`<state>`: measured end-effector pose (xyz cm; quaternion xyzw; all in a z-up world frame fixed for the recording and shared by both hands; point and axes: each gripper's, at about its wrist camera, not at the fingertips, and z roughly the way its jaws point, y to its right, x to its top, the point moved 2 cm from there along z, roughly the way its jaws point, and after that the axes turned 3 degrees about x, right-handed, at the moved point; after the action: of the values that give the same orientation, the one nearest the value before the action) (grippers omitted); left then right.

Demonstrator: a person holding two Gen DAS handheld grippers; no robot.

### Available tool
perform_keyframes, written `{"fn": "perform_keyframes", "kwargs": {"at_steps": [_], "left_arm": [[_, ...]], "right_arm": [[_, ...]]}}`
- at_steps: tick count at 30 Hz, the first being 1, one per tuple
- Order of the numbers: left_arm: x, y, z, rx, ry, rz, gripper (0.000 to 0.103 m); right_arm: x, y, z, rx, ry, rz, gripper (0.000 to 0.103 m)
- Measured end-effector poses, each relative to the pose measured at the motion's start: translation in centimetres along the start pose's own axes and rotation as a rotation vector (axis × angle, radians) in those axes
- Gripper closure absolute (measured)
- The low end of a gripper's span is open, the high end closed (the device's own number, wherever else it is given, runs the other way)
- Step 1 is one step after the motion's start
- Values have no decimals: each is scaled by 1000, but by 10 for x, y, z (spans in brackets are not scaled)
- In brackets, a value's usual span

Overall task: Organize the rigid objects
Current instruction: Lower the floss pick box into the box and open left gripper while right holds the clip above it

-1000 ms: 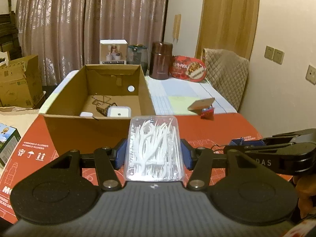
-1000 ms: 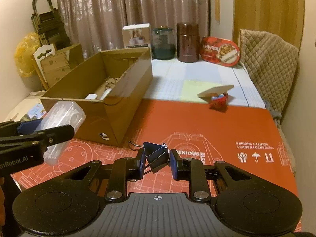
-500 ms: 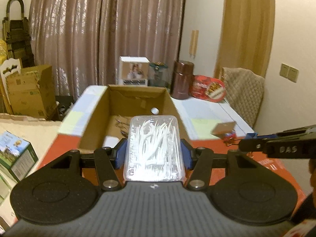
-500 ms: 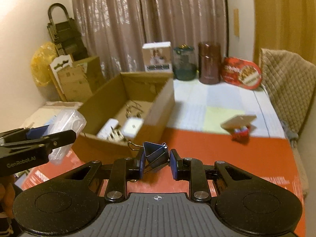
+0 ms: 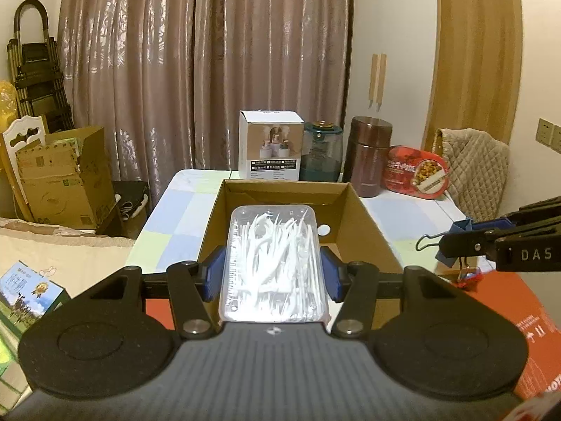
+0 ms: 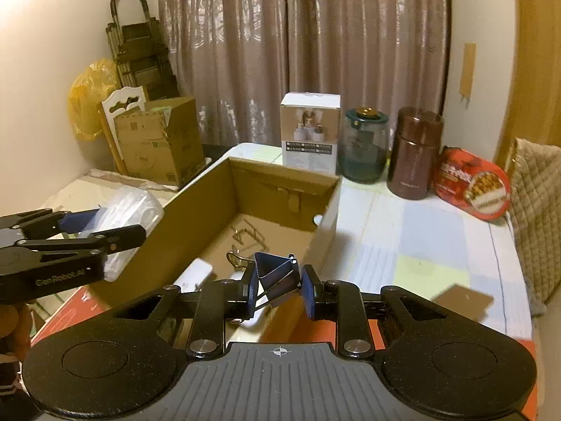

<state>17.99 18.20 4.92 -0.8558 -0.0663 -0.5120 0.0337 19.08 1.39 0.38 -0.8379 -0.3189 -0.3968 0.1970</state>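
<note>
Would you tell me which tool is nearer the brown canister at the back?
Right. The right tool is over the cardboard box, on the brown canister side; the left tool hangs by the box's opposite wall.

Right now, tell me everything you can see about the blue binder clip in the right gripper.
The binder clip is dark blue folded metal with a triangular body and thin silver wire handles looping out to the left. It sits tilted between the blue pads of the right gripper, which is shut on it, touching nothing else. It hangs in the air over the near end of the open cardboard box.
</note>
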Motion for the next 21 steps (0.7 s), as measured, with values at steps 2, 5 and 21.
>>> {"fn": "perform_keyframes", "kwargs": {"at_steps": [2,5,21], "left_arm": [[2,-2,15,-7,-10,-4,52],[7,-2,38,-18,-30,4,52],[20,-16,118,-18,-117,15,52]], "right_arm": [[6,3,14,-5,-9,-11,81],[13,5,34,-8,-21,-23,81],[27,9,108,-30,-61,-166,81]]}}
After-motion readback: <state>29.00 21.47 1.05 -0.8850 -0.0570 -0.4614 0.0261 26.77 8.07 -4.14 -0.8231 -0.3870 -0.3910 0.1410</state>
